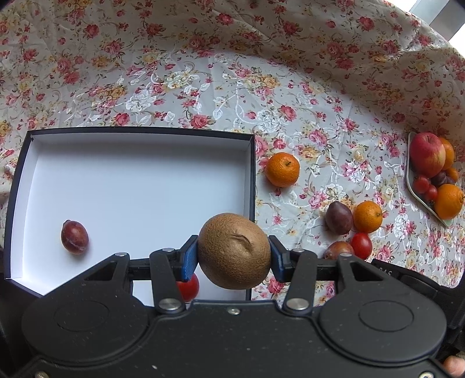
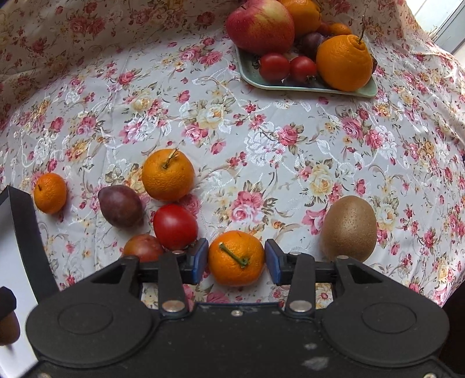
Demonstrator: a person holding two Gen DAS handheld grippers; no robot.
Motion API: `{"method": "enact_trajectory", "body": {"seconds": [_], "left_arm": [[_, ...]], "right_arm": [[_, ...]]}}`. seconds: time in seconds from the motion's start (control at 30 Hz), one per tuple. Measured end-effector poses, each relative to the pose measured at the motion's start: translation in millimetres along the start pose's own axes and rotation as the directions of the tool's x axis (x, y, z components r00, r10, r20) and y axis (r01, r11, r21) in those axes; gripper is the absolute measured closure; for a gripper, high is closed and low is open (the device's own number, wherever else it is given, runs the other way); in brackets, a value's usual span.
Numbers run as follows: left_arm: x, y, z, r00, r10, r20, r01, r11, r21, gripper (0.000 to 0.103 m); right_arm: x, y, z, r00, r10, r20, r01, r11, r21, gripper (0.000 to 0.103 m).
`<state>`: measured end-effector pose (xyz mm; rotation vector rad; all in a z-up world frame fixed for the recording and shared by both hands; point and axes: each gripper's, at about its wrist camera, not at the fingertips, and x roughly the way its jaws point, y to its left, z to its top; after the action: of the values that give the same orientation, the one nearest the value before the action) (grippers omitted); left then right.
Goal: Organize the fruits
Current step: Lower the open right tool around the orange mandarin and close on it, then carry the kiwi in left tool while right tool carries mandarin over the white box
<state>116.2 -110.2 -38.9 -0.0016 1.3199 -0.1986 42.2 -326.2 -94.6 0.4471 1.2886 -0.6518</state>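
Observation:
My left gripper (image 1: 234,257) is shut on a brown kiwi (image 1: 234,251) and holds it over the right wall of the dark box with a white inside (image 1: 252,174). A plum (image 1: 74,237) and a red tomato (image 1: 190,287) lie in the box. My right gripper (image 2: 236,260) has its blue pads on both sides of a small mandarin (image 2: 236,258) that rests on the cloth. A second kiwi (image 2: 350,228) stands just to the right of it. A tomato (image 2: 175,226), two plums (image 2: 120,209) and two more mandarins (image 2: 167,174) lie to the left.
A pale green tray (image 2: 314,87) at the back holds an apple (image 2: 260,26), large oranges, tomatoes and a plum; it also shows at the right of the left wrist view (image 1: 411,180). The flowered cloth rises in folds behind. The box corner (image 2: 26,232) is at my right gripper's left.

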Motion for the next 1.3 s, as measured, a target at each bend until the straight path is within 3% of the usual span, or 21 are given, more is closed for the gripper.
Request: {"method": "enact_trajectory", "body": {"seconds": [0.2,0.47,0.8,0.9,1.1,1.23,1.3], "left_arm": [[-2.0,8.3,1.6,1.0,0.017,0.013,-0.017,1.0,-0.017,0.047],[-5.3,32.6,5.8,0.998,0.057,0.035,-0.055,0.997,-0.057,0.047],[-21.5,96.0,11.7,0.99,0.128,0.067,-0.114,0.978,-0.177,0.047],[-25.8,112.8,11.5,0.983,0.175,0.062,-0.16,0.967,-0.199,0.047],[-34.1,140.7,6.0,0.966,0.256,0.046,-0.244,0.954,-0.173,0.047],[-32.3,156.7,-1.8,0.954,0.296,0.048,-0.282,0.94,-0.19,0.047],[-27.3,163.4,-4.7,0.956,0.291,0.027,-0.279,0.935,-0.218,0.047]], "right_arm": [[-10.9,-7.1,5.0,0.995,0.088,-0.052,-0.086,0.995,0.05,0.06],[-49.7,6.2,4.6,0.984,0.176,0.024,-0.176,0.983,0.043,0.06],[-88.1,70.2,-19.2,0.954,0.284,0.092,-0.274,0.955,-0.114,0.06],[-99.0,89.9,-25.5,0.941,0.321,0.103,-0.304,0.94,-0.151,0.06],[-110.3,124.0,-36.8,0.92,0.383,0.079,-0.36,0.909,-0.211,0.06],[-112.8,143.2,-47.3,0.916,0.396,0.064,-0.369,0.895,-0.248,0.06],[-112.9,150.9,-52.8,0.917,0.395,0.058,-0.368,0.891,-0.265,0.06]]}}
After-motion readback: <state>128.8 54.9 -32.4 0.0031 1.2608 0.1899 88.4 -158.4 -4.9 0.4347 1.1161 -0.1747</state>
